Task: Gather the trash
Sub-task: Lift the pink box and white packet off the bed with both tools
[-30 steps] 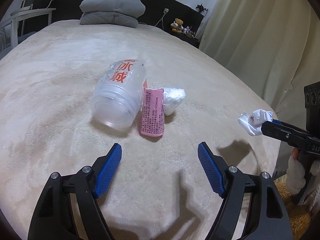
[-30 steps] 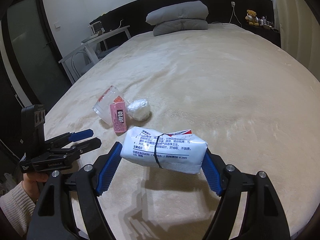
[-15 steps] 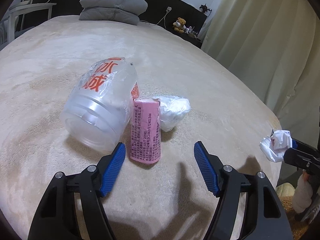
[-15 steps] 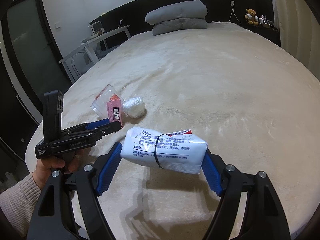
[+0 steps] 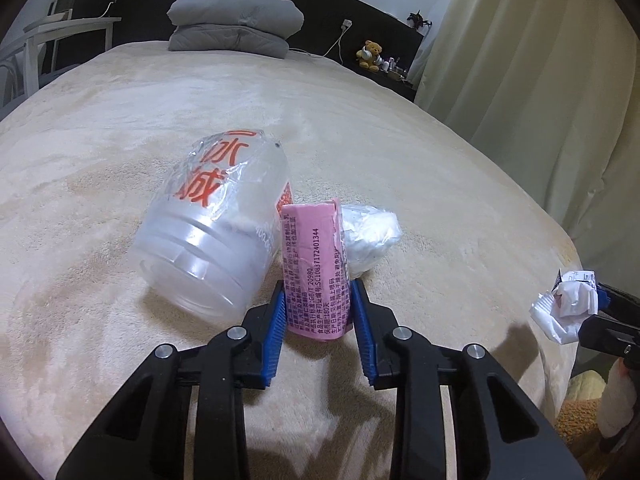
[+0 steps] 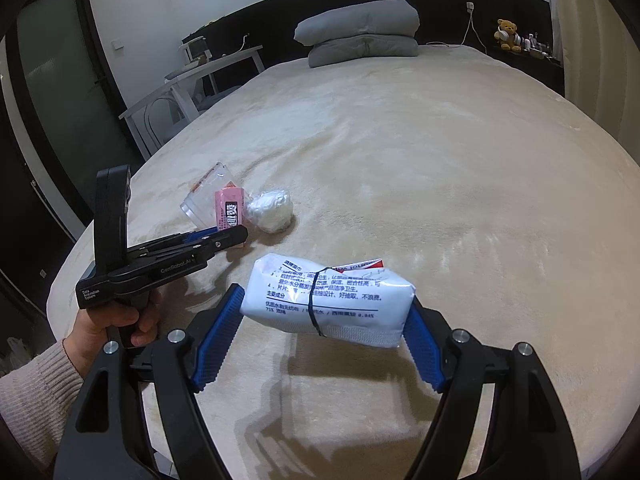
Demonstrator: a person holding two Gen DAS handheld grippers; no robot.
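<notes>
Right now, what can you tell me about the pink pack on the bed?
The pink pack is a small, soft-looking wrapped packet with dark print along its side and a bold label on its end. It lies on the beige bed, between a tipped clear cup and a crumpled white wad, touching both. The left gripper has just closed on its near end, blue pads pressing both sides.

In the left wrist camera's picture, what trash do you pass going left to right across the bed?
clear plastic cup → pink packet, clamped in the left gripper → crumpled white wad → white wipes pack, in the right gripper at the picture's right edge.
</notes>
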